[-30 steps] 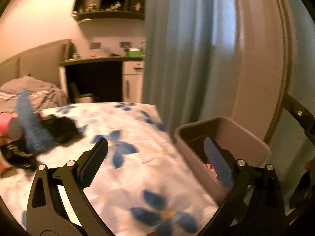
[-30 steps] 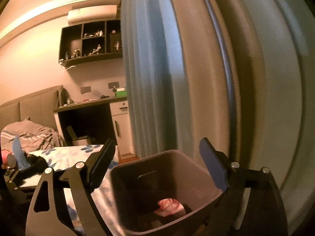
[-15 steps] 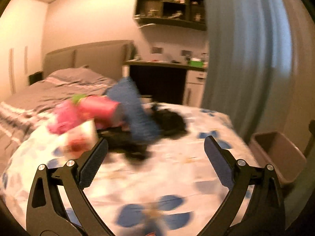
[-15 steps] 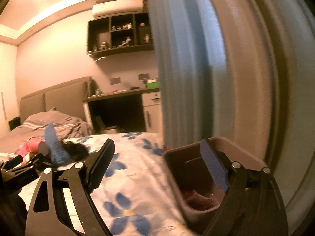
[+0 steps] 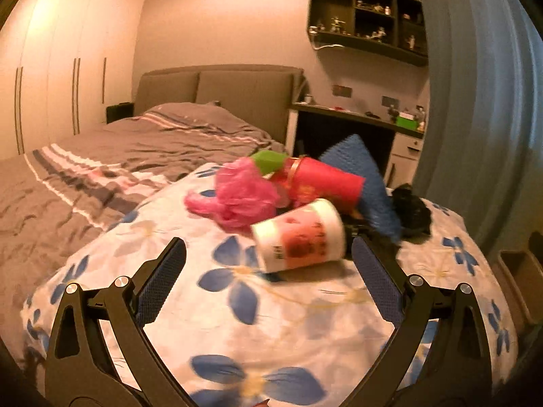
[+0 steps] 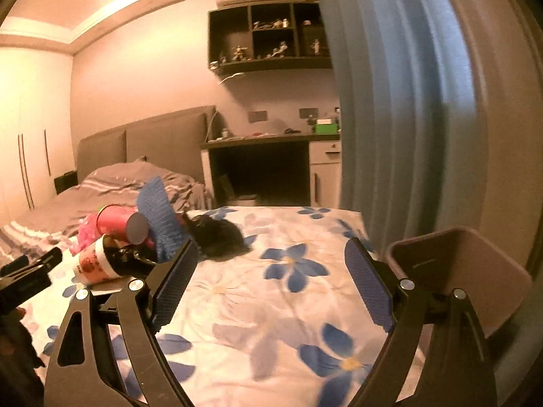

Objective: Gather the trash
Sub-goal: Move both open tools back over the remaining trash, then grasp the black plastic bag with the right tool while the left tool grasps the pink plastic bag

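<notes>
A pile of trash lies on the floral sheet (image 5: 258,308): a white paper cup (image 5: 300,239) on its side, a red cup (image 5: 322,181), crumpled pink plastic (image 5: 242,195), a blue ribbed piece (image 5: 363,173) and a black clump (image 5: 412,212). My left gripper (image 5: 269,279) is open and empty, just short of the white cup. My right gripper (image 6: 271,279) is open and empty over the sheet. The white cup (image 6: 95,266), black clump (image 6: 217,234) and brown trash bin (image 6: 465,271) show in the right wrist view, the bin at the bed's right edge.
A grey striped duvet (image 5: 101,176) covers the bed to the left. A dark desk (image 5: 353,125) and wall shelf (image 5: 366,34) stand behind. A blue curtain (image 6: 390,101) hangs right of the bed. The bin also shows at the left wrist view's right edge (image 5: 519,278).
Both grippers have swung left, away from the bin toward the trash pile. The left gripper has come close to the white cup. Both stay open.
</notes>
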The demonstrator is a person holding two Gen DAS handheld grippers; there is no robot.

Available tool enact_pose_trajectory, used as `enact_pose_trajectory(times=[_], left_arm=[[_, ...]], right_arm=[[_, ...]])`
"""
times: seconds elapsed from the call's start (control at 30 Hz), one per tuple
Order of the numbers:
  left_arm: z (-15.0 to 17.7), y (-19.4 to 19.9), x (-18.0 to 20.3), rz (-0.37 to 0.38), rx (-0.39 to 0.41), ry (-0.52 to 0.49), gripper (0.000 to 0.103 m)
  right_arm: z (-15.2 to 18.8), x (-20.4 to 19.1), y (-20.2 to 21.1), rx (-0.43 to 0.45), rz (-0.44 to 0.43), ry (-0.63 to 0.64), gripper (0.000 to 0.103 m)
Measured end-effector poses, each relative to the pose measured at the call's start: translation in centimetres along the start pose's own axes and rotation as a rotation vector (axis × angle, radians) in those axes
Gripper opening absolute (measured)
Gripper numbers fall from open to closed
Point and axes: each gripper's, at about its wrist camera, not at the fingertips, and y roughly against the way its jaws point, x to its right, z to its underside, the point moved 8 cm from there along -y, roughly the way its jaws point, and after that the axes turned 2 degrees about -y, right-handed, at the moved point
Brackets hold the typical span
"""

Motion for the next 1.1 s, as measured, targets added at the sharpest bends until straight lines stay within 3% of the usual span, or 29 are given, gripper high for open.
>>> enact_pose_trajectory(times=[0.5,0.87,0.93,1.1], left_arm=[[-2.2,-3.7,-5.0,-0.049,-0.004,0.022,0.096],[-4.0,-7.2,-7.1,-0.058,0.000,-0.002,0.096],[-4.2,-7.7,-7.2,-0.055,0.000,-0.006,0.096],[-4.4,-9.6,-6.7,-0.007,-0.015,-0.028,0.096]], right_arm=[[-0.4,-5.4,-10.1,-0.077,-0.058,0.051,0.080],[-0.4,-7.5,-17.4,-0.200,-0.104,0.067,0.069],[-0.1,-7.6,-18.2,-0.231,-0.113,0.064,0.064],[1.3,-8.2,-19.4,-0.313,-0.138,0.071,0.031]])
